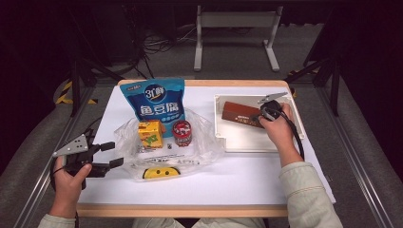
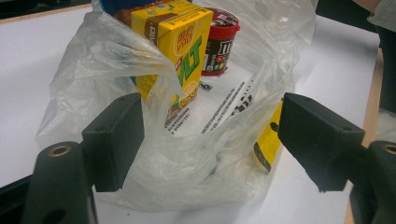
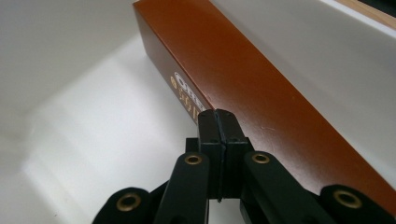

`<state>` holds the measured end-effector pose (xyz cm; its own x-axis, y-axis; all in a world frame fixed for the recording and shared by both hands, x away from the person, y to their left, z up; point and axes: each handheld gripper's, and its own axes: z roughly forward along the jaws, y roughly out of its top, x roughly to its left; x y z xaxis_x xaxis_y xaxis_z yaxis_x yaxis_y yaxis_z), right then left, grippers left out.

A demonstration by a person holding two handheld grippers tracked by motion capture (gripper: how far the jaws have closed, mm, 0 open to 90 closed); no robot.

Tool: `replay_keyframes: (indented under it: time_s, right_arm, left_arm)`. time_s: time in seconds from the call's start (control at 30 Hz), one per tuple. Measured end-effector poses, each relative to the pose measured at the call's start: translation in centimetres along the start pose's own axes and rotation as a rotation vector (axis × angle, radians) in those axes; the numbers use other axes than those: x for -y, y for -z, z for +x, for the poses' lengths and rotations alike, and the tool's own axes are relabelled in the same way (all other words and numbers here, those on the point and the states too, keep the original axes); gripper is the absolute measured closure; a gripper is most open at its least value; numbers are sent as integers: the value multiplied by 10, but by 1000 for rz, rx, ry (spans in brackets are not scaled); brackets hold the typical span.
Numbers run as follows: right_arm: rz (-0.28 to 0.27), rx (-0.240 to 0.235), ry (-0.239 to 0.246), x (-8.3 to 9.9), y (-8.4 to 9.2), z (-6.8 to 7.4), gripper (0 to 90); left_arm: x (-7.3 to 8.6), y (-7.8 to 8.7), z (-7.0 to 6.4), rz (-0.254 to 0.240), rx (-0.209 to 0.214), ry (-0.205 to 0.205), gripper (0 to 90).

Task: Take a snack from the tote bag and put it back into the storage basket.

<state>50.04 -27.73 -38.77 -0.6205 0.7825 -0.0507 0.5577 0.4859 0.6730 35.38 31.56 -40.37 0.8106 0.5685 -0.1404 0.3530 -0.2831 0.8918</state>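
A clear plastic bag [image 1: 199,142] lies open on the white table top, with a yellow drink carton [image 1: 150,133] and a red candy can [image 1: 182,132] standing inside it. My left gripper [image 1: 112,154] is open at the bag's left edge. In the left gripper view, crumpled film of the bag [image 2: 196,163] lies between the spread jaws of the left gripper [image 2: 210,140], and neither pad presses on it. The carton [image 2: 180,42] and can [image 2: 219,39] stand beyond. My right gripper [image 1: 260,115] is shut, its tips [image 3: 217,117] resting against the top edge of a brown box [image 3: 261,79] in a white tray [image 1: 256,140].
A blue snack pouch [image 1: 153,99] lies behind the bag. A yellow smiley print [image 1: 161,172] marks the bag's near edge. The brown box [image 1: 240,114] lies across the tray's far half. Bare white table runs along the front edge, and dark floor and stands surround the table.
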Motion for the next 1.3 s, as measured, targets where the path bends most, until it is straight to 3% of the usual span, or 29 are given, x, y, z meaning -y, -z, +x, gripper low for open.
replay_keyframes:
  time_s: [0.3, 0.73, 1.0, 1.3]
  right_arm:
    - [-13, 56, -63, 0, -4, -8, 900]
    - [-9, 108, -89, 4, -8, -18, 900]
    - [-5, 89, -84, 3, -5, -16, 893]
    - [-77, 56, -53, -11, 12, -6, 818]
  left_arm:
    - [1, 1, -1, -4, 0, 6, 233]
    - [1, 1, 0, -6, -2, 2, 231]
    - [0, 2, 0, -6, -2, 6, 230]
    - [-1, 1, 0, -4, -5, 6, 222]
